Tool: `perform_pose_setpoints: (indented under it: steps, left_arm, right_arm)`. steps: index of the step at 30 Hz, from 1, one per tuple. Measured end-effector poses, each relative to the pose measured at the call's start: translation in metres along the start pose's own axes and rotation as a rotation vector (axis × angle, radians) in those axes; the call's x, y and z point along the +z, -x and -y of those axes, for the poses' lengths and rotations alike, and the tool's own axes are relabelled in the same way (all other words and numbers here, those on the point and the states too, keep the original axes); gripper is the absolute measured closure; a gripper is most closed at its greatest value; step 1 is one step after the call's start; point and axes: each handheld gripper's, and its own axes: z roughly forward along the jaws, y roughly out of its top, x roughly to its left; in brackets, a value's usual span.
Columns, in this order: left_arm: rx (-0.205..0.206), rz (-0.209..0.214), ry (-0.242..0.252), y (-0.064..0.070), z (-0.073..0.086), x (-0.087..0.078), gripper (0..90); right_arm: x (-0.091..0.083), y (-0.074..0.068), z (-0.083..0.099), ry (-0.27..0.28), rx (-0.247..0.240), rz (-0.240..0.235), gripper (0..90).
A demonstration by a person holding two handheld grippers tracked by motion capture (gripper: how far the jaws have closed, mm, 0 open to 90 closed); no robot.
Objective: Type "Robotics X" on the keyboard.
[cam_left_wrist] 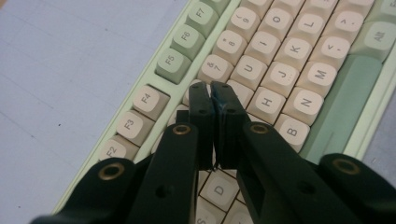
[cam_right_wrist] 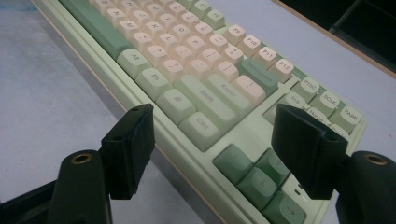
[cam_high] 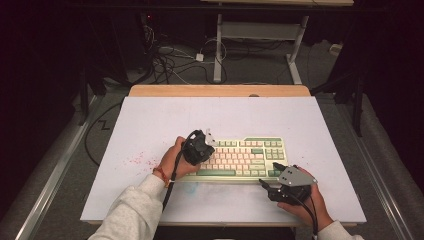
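A pale green keyboard [cam_high: 245, 157] with cream and green keys lies in the middle of the white table top. My left gripper [cam_high: 204, 152] is over its left part. In the left gripper view its jaws are shut with nothing between them, and my left gripper [cam_left_wrist: 212, 88] has its tips down among the keys beside the 7 key [cam_left_wrist: 215, 67] and the H key [cam_left_wrist: 266, 100]. My right gripper [cam_high: 270, 175] is at the keyboard's front right corner. It stands open [cam_right_wrist: 219, 140], its jaws on either side of the arrow keys [cam_right_wrist: 254, 170] and the Ctrl key [cam_right_wrist: 203, 128].
The white table top [cam_high: 150, 120] has red specks [cam_high: 137, 160] left of the keyboard and a bluish smear [cam_high: 200, 187] in front of it. A wooden edge [cam_high: 220, 90] runs along the back. Beyond lie cables [cam_high: 170, 60] and desk legs [cam_high: 218, 50] on the floor.
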Motion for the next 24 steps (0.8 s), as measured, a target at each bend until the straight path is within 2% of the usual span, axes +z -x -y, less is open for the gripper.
perform_pose_setpoints:
  steps: [7,12,14,16,20,24]
  left_arm:
    - [-0.026,-0.02,0.061,-0.002,0.007,-0.013,81.7]
    - [-0.04,-0.013,0.096,-0.004,0.014,-0.02,77.6]
    - [-0.039,-0.025,0.109,-0.003,0.016,-0.022,73.4]
    - [-0.033,-0.019,0.127,-0.002,0.018,-0.024,71.2]
    - [-0.016,-0.047,0.142,0.002,0.023,-0.027,60.8]
    - [-0.028,-0.094,0.177,0.005,0.029,-0.031,47.8]
  right_arm:
    - [0.0,0.0,0.0,-0.002,-0.001,0.001,30.4]
    - [0.0,0.0,0.0,-0.002,0.0,0.002,30.6]
    - [0.0,-0.001,0.0,-0.002,-0.001,0.004,30.6]
    - [0.0,0.0,0.0,-0.001,0.0,0.006,30.6]
    - [0.0,0.0,0.0,-0.001,0.004,0.005,30.6]
    - [0.0,0.0,0.0,-0.002,0.001,0.003,30.6]
